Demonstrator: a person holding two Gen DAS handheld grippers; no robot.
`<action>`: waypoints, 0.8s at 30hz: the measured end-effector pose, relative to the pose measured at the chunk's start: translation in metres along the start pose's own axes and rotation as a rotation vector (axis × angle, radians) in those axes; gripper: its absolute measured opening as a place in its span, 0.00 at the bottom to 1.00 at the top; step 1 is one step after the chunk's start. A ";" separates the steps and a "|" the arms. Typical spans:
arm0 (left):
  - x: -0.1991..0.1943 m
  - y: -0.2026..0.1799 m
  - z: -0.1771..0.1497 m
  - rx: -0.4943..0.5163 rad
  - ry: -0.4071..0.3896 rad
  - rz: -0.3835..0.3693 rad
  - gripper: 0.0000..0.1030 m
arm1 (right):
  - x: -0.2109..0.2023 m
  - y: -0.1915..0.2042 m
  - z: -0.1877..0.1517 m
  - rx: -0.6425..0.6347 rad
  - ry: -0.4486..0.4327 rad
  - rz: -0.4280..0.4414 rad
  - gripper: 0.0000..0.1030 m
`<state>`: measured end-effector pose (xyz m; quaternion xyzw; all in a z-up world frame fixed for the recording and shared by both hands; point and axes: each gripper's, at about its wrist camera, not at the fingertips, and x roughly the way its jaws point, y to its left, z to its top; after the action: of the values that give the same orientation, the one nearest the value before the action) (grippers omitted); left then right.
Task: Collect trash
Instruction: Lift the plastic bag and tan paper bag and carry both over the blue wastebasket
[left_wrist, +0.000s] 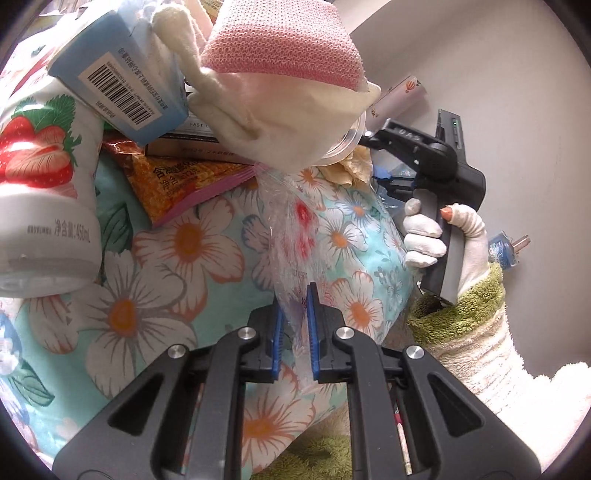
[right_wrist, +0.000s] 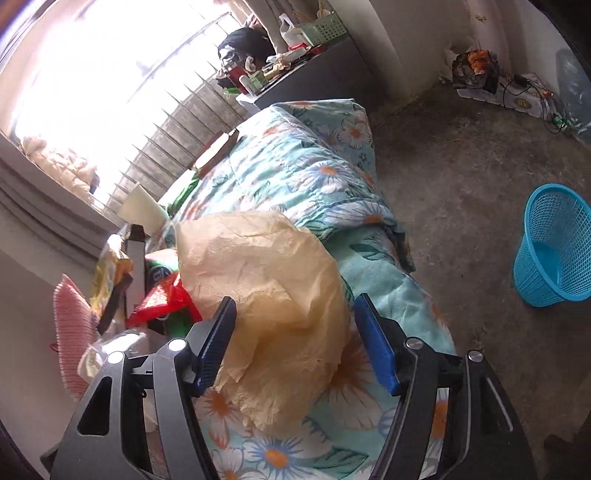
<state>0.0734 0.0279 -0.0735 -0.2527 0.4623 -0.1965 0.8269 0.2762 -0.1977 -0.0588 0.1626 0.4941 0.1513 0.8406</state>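
Floral quilt (right_wrist: 295, 166) spread over the bed, turquoise with white daisies. Bare concrete floor (right_wrist: 461, 192) alongside. Barred window (right_wrist: 110, 92) glaring bright behind. Dark cluttered cabinet (right_wrist: 317, 70) beyond the bed, green basket (right_wrist: 325, 26) on top.

Bare concrete floor (right_wrist: 443, 206) lies open at 3 o'clock of the bed, up to the blue basket (right_wrist: 554, 247) – nothing stands between. At 9 o'clock, packaging clutter (right_wrist: 155, 295) crowds the floral quilt (right_wrist: 295, 166) – no free passage there.
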 end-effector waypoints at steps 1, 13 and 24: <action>-0.001 0.000 0.000 0.002 0.000 0.001 0.09 | -0.002 0.005 -0.003 -0.029 -0.014 -0.038 0.43; -0.019 -0.031 0.004 0.115 -0.044 0.043 0.09 | -0.077 -0.037 -0.025 0.042 -0.143 -0.007 0.04; 0.019 -0.165 0.036 0.434 -0.056 -0.054 0.03 | -0.189 -0.169 -0.045 0.264 -0.400 -0.134 0.04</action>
<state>0.0983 -0.1050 0.0287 -0.0865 0.3789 -0.3065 0.8689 0.1644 -0.4228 -0.0032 0.2645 0.3428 -0.0058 0.9014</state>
